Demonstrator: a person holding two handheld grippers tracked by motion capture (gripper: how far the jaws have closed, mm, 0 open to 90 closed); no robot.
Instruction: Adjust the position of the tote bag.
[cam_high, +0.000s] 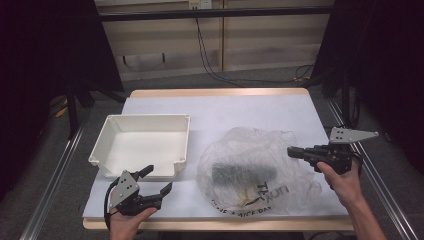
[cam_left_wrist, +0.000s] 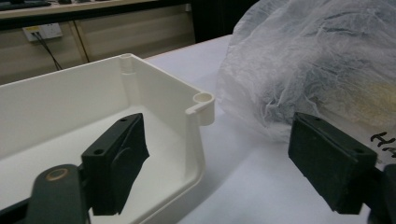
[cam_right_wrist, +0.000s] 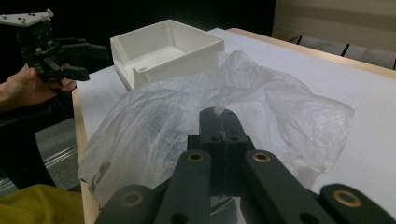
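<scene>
The right gripper (cam_right_wrist: 218, 113) pinches a fold of the bag (cam_high: 250, 167), which spreads ahead of and below its jaws. The left gripper (cam_high: 159, 181) is spread, holding nothing; the tray (cam_high: 111, 131) lies just ahead, the bag to its right.

Two black handheld grippers, the left gripper (cam_high: 156, 181) and the right gripper (cam_high: 291, 152), each carry a grey three-cornered plate dotted with small holes. Brass-coloured pivot pins stud their black linkage arms. A black cable trails from the left one.
</scene>
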